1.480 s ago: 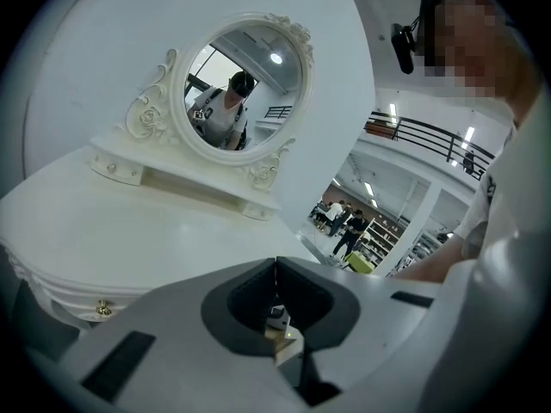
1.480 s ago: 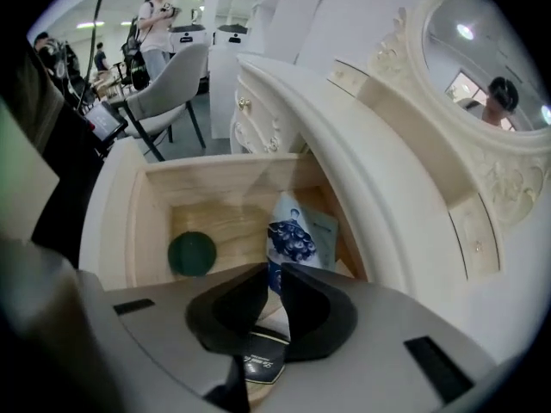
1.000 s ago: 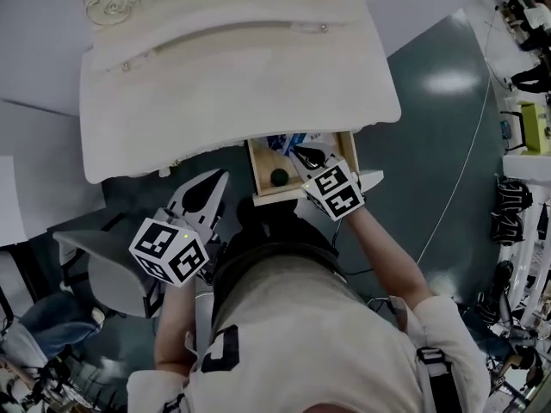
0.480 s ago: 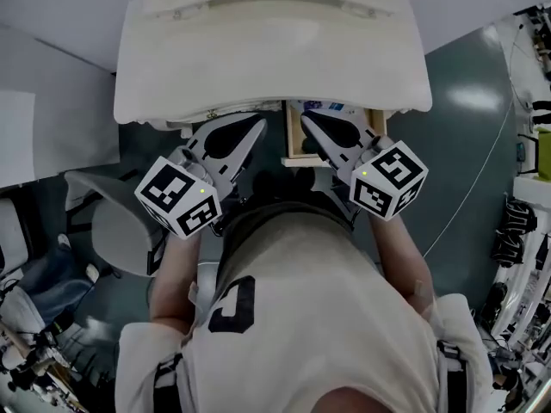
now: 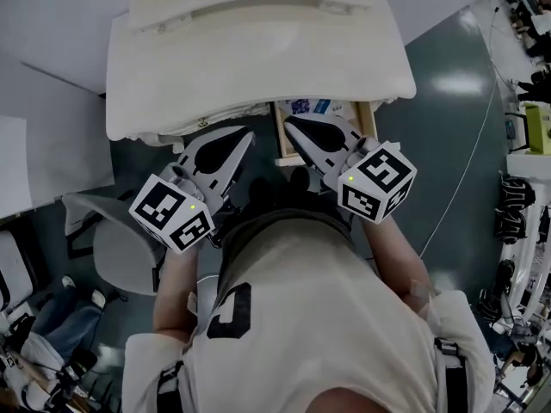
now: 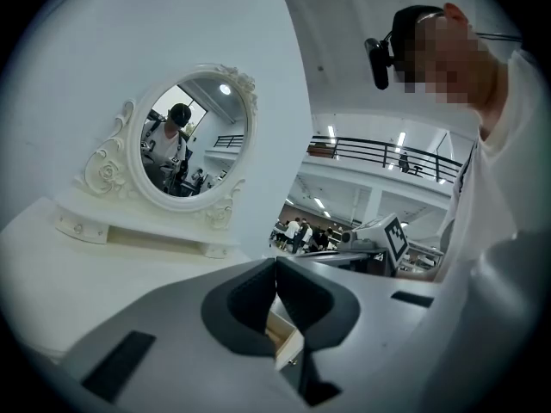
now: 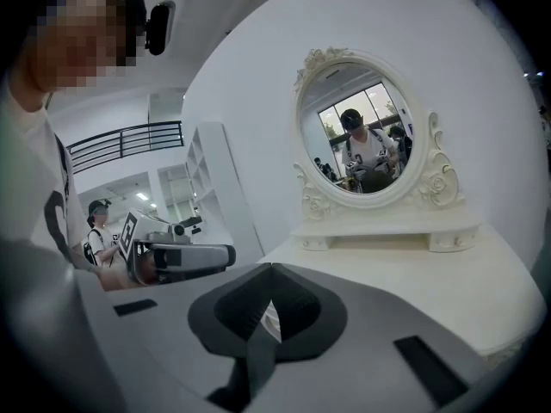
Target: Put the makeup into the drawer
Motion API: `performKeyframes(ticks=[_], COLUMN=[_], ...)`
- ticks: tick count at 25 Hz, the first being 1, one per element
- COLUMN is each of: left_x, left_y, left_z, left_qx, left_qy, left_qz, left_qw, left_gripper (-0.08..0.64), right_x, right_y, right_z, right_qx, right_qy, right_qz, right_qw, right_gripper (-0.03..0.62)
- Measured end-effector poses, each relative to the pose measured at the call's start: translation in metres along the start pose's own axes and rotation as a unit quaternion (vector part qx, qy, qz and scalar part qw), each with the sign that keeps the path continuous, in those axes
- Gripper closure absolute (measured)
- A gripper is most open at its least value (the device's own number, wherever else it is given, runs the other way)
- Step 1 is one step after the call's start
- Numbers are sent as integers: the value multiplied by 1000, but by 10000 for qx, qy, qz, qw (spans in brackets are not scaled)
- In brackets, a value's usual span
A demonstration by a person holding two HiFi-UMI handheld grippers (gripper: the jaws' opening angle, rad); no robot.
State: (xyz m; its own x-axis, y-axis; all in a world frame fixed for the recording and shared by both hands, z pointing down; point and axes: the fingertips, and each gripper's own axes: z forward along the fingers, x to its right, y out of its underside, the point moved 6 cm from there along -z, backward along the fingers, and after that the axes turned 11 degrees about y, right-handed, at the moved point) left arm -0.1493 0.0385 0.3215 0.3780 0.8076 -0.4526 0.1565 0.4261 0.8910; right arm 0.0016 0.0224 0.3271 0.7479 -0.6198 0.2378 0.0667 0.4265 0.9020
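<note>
The wooden drawer (image 5: 279, 143) stands pulled out under the white dressing table (image 5: 258, 58). Blue makeup packets (image 5: 308, 106) show in it just below the table edge; the rest of its inside is hidden by the table and my grippers. My left gripper (image 5: 249, 133) hangs left of the drawer, jaws shut and empty (image 6: 275, 261). My right gripper (image 5: 289, 121) is over the drawer's front left corner, also shut with nothing in it (image 7: 271, 268). A corner of the drawer (image 6: 286, 341) shows below the left jaws.
An oval mirror (image 6: 194, 140) in an ornate white frame stands on the table top (image 7: 405, 265). A grey chair (image 5: 120, 248) is at my left. Cables and equipment (image 5: 516, 205) lie on the dark floor to the right.
The right gripper has come up out of the drawer and now hangs at table-edge height. The left gripper has risen too. The green ball seen in the drawer earlier is now covered.
</note>
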Motion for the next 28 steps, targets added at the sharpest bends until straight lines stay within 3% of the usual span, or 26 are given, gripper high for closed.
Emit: performKeyframes(ticks=[16,28], left_x=[24,31], left_y=[1,12], left_z=[51,45], left_qx=[-299,-345], left_qy=[272,-134], left_qz=[229,162], left_qw=[9989,9992], left_gripper=[522,522], right_x=[39,34], right_y=[13,17], right_z=[-47,-42], right_qx=[213,63], right_qy=[304,-222], right_qz=[257,160], right_qw=[9990,9996], right_gripper=[565,565])
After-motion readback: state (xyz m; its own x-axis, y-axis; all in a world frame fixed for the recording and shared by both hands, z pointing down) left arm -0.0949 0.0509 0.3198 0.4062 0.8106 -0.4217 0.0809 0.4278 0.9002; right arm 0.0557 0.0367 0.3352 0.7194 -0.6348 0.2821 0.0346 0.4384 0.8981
